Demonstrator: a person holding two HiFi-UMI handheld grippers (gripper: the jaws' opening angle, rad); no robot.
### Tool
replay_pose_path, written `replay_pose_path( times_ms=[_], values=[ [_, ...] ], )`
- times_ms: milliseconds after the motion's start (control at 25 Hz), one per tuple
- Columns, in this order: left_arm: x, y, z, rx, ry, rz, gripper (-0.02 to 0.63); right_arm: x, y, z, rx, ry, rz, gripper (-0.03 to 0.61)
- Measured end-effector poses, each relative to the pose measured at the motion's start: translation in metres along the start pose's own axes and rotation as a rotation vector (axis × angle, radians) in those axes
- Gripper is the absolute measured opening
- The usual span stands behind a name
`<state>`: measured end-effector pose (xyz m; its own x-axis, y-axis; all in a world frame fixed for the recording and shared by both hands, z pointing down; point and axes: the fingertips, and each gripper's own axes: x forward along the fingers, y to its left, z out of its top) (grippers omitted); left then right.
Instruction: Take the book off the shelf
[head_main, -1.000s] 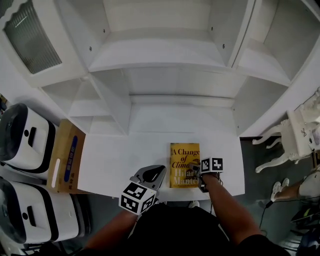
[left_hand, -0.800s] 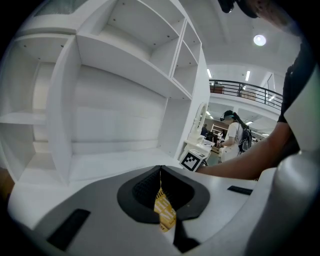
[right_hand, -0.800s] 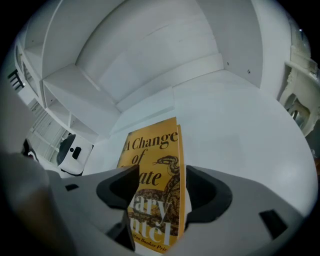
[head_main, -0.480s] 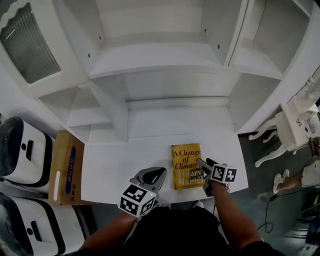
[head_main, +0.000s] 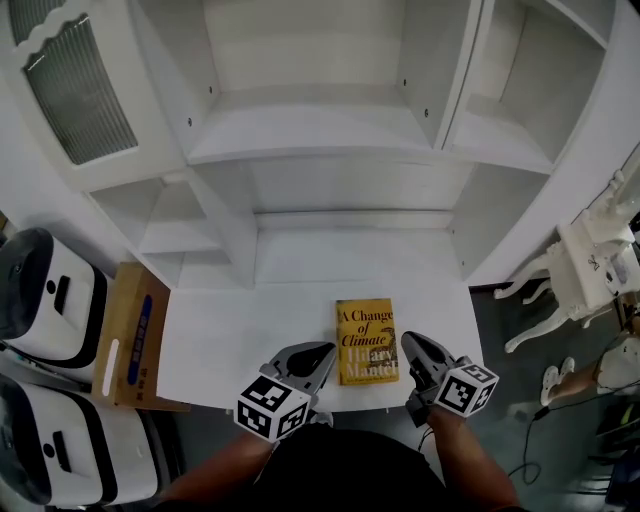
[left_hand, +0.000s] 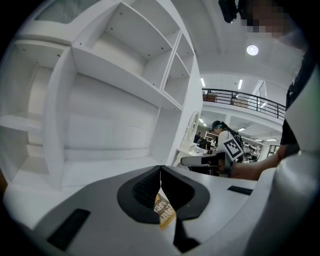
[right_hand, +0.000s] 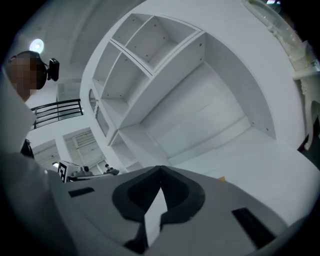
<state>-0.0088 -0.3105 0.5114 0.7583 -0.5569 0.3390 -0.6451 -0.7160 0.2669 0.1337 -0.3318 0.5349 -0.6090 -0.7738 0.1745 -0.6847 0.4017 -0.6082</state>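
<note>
Yellow book (head_main: 367, 341) laid flat at near edge of shelf (head_main: 250, 320); flanked by left gripper (head_main: 322, 353) and right gripper (head_main: 410, 345), both closed, nothing held.

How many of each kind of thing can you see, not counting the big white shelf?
Yellow book: 1
Grippers: 2, the left gripper and the right gripper
Big white machines: 2
Brown cardboard box: 1
Total: 6

Yellow book (head_main: 367, 340), flat, cover up, near shelf (head_main: 250, 325) front edge
</note>
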Motion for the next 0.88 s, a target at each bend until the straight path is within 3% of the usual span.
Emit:
replay_pose_path(
  times_ms=[360, 880],
  values=[
    [0.001, -0.058, -0.007, -0.007, -0.011, 0.07, 0.011, -0.059, 0.028, -0.005, -0.184, 0.085, 0.073, 0.029],
    [-0.02, -0.13, -0.035, -0.027, -0.032, 0.196, 0.011, -0.148, 0.037, -0.026, -0.251, 0.138, 0.152, 0.029]
  ],
)
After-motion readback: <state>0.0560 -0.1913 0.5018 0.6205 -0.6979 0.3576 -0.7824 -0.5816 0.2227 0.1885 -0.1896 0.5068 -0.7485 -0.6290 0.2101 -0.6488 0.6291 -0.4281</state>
